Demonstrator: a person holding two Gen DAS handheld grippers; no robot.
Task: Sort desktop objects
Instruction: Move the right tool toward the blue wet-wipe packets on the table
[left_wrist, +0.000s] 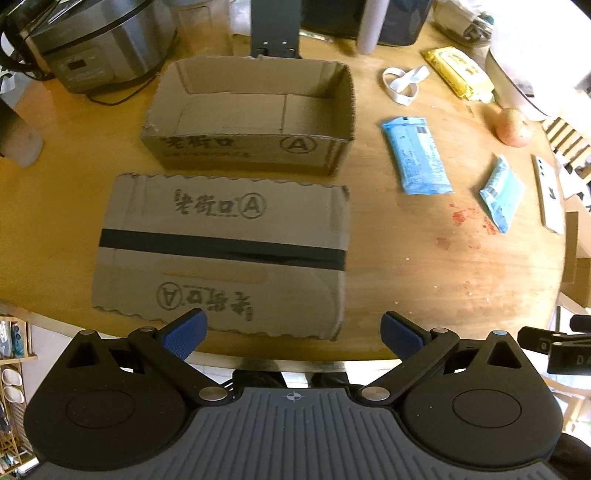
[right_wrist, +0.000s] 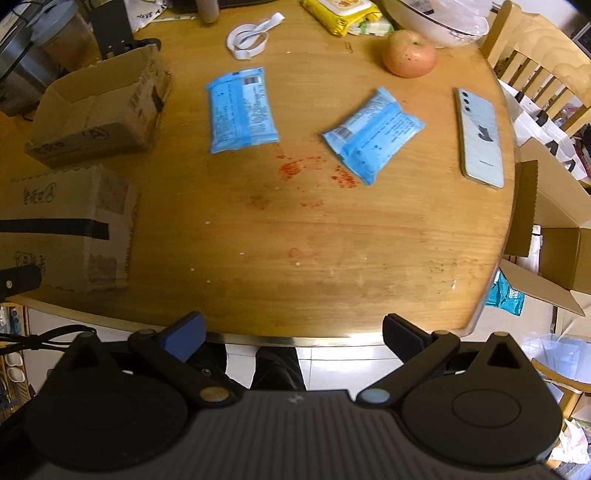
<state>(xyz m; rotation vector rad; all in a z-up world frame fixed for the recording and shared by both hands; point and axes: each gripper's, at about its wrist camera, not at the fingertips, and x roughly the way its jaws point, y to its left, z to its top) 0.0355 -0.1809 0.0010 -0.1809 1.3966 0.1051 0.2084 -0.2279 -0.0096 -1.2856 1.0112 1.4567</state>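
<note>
Both grippers hang at the near edge of a round wooden counter (right_wrist: 295, 258), each with its jaws spread wide and nothing between them: the left gripper (left_wrist: 293, 330) sits just short of a closed cardboard box (left_wrist: 221, 251) sealed with a strip of black tape, and the right gripper (right_wrist: 293, 332) faces a bare, red-stained stretch of wood. Beyond the closed box, close behind it with a narrow gap, stands an open cardboard box (left_wrist: 251, 114), empty as far as its inside shows. To the right of the boxes lie two blue packets flat on the wood, well apart from each other: the longer packet (right_wrist: 240, 109) lies nearer the open box, and the shorter packet (right_wrist: 373, 134) lies askew beside the red marks. A pale phone (right_wrist: 480, 138) lies face down near the right rim. Farther back sit an apple (right_wrist: 410, 53), a loop of white tape (right_wrist: 249, 37), a yellow wipes pack (right_wrist: 341, 13) and a white bowl (right_wrist: 439, 22) that touches or nearly touches the apple; the edge-of-lens distortion makes that hard to settle. At the far left stands a metal cooker (left_wrist: 99, 48). A wooden chair (right_wrist: 543, 59) stands off the counter's right side.
</note>
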